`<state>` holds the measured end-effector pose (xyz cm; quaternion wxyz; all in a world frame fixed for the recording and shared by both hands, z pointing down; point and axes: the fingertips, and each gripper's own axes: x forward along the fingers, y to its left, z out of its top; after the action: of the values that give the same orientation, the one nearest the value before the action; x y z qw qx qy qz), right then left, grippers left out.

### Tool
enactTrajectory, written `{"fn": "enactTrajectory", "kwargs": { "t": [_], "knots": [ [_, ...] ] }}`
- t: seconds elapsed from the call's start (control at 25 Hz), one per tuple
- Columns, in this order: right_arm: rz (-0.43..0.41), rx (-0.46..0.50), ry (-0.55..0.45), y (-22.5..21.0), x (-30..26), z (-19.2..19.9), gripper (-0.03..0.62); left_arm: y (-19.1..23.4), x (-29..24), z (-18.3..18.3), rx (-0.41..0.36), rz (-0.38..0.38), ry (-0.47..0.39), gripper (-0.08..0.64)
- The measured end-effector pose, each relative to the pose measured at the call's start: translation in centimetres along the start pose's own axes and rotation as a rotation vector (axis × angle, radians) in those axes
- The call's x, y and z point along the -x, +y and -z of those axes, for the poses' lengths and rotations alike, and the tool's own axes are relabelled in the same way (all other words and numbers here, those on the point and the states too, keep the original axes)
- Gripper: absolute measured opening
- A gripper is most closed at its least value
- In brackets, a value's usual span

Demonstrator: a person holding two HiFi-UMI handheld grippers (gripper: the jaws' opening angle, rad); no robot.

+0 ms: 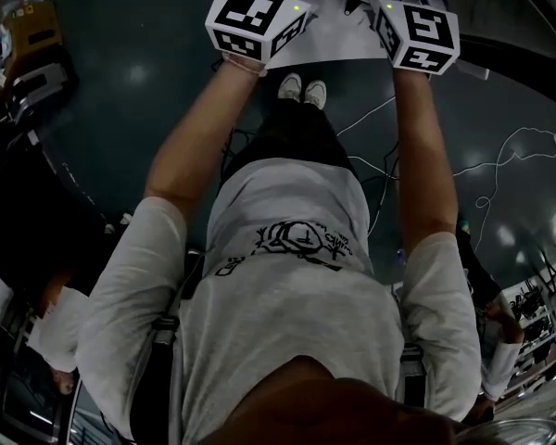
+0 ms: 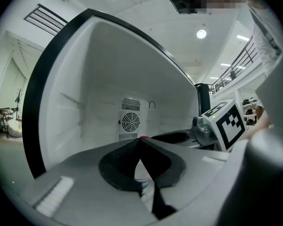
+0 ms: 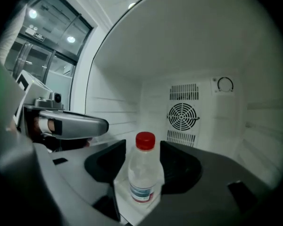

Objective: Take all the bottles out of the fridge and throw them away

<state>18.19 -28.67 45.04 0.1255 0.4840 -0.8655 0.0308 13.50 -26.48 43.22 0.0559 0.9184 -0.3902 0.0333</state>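
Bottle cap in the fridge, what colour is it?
Red cap on the bottle, clearest in the right gripper view.

Fridge front is open, and both your grippers reach inside. One bottle stands upright on the fridge floor, mid-cavity. It sits between the spread jaws of your right gripper, with a slim gap on each side. Your left gripper, jaw tips together, sits just beside it and crowds that flank. Behind the bottle, free room runs to the back wall and its fan grille. The right side wall is well apart.
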Motion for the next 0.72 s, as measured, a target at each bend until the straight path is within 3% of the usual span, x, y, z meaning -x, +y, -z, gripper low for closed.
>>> {"fn": "enactTrajectory", "kwargs": {
  "t": [0.4,0.72],
  "knots": [
    [-0.026,-0.022,-0.01,-0.5,-2.3,0.4,0.204,1.3,-1.2,0.6,0.012,-0.002,0.013,0.009],
    [0.005,0.0,-0.014,-1.0,-2.4,-0.1,0.186,1.5,-0.8,0.4,0.008,-0.008,0.008,0.009]
  ]
}}
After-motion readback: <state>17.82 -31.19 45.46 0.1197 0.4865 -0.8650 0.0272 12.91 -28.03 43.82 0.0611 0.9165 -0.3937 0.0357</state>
